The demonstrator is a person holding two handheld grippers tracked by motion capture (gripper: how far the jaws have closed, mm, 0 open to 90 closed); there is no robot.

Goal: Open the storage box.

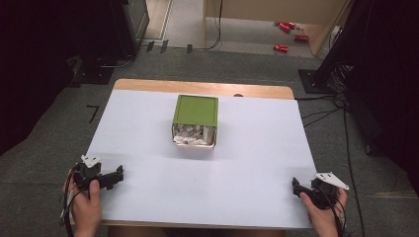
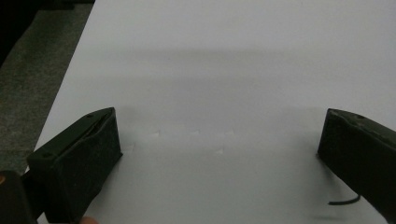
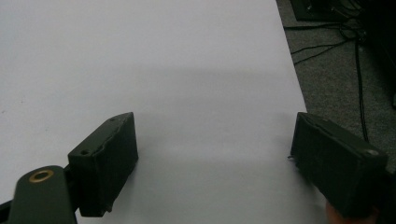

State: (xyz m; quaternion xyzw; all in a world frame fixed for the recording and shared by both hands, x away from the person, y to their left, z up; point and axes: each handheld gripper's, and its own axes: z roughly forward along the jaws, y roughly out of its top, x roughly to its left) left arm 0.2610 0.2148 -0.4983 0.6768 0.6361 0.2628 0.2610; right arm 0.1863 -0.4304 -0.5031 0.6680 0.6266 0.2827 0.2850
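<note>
A green box (image 1: pixel 196 110) lies on its side in the middle of the white table (image 1: pixel 148 143), its open end facing me with white packets (image 1: pixel 191 134) showing inside. My left gripper (image 1: pixel 117 175) rests at the near left corner, held by a hand, well short of the box. In the left gripper view its jaws stand wide apart over bare white tabletop (image 2: pixel 219 70) with nothing between them. My right gripper (image 1: pixel 296 186) sits at the near right corner. In the right gripper view its jaws are also wide apart over bare table (image 3: pixel 187 70).
The table's right edge (image 3: pixel 292 84) runs close to the right gripper, with grey carpet and black cables (image 3: pixel 336 42) beyond it. Red items (image 1: pixel 289 34) lie on the floor at the back, and dark stands flank the table.
</note>
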